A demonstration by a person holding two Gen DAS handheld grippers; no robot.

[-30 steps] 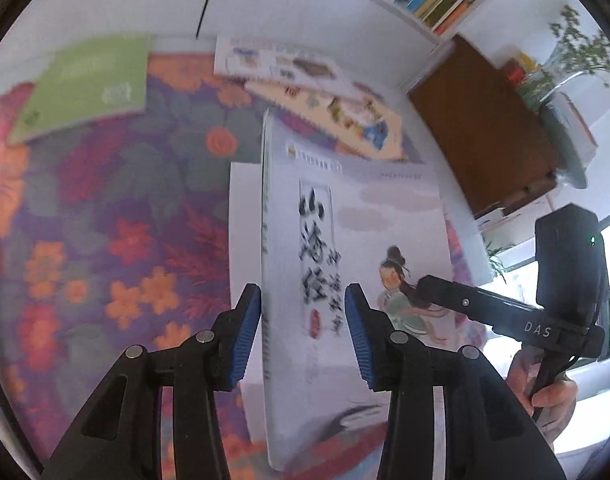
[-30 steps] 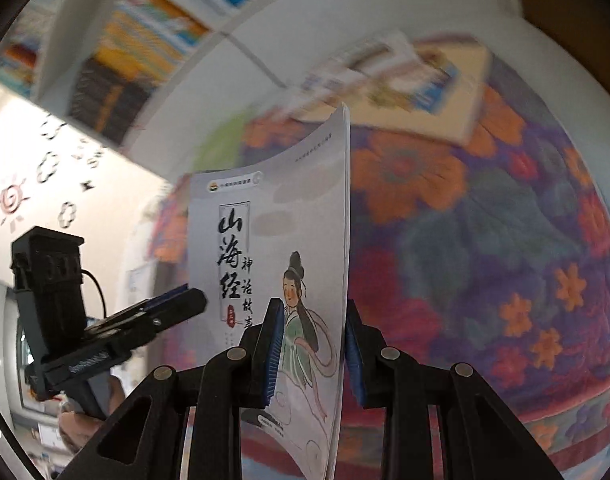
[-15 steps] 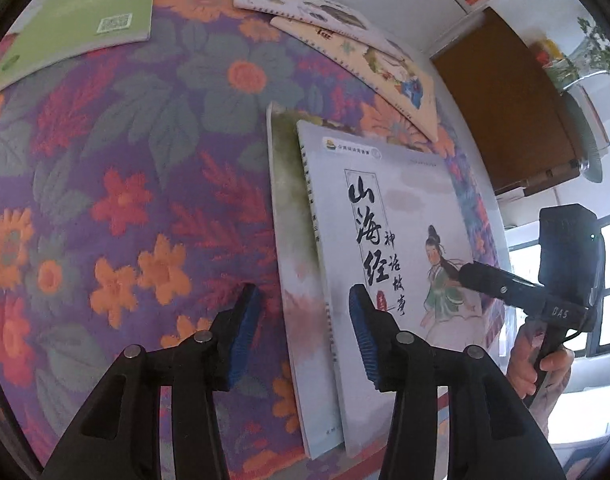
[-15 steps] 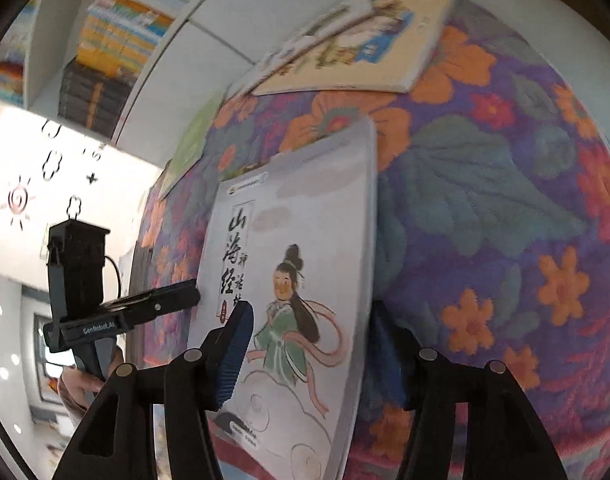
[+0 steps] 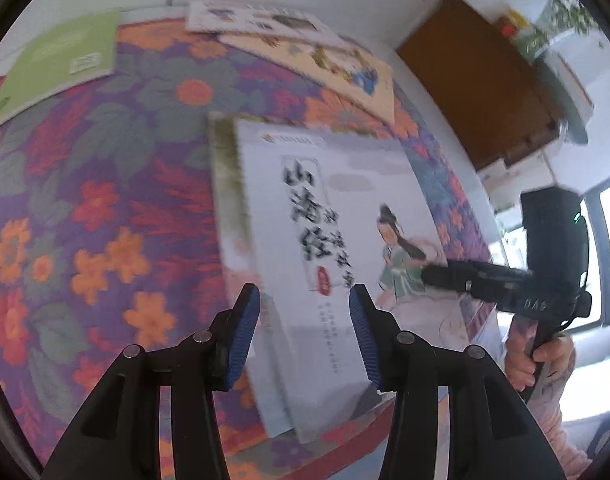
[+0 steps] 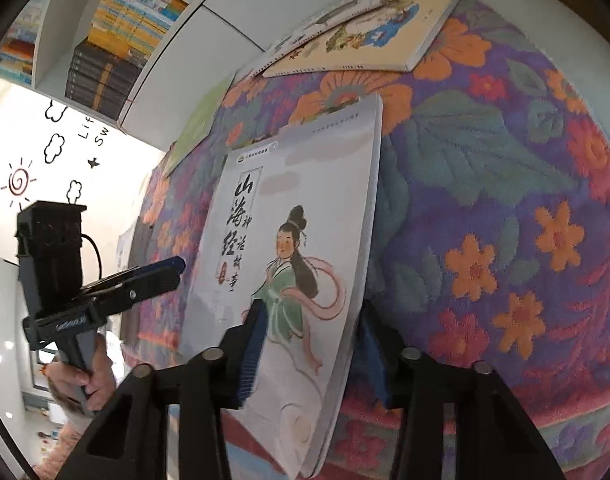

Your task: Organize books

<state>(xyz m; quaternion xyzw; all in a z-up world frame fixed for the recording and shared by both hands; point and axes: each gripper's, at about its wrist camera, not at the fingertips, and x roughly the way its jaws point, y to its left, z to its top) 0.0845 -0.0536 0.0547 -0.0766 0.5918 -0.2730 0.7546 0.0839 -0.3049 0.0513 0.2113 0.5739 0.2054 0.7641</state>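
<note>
**Floral rug, white storybook going down on the stack**

Floral rug [image 5: 105, 200] carries everything. Right gripper [image 6: 311, 344] straddles the white storybook [image 6: 289, 240] at its near edge, jaws closing, pads not clearly pressing. Left gripper [image 5: 305, 332] hangs over the storybook's near-left corner, jaws opening, empty. The storybook lies atop a second book [image 5: 225, 184]; beyond it are picture books [image 5: 325, 60], far-left a green booklet [image 5: 57, 64].

A second ago the storybook stood upright in the right jaws; now it is laid down. Likely next: squaring the edges.
</note>
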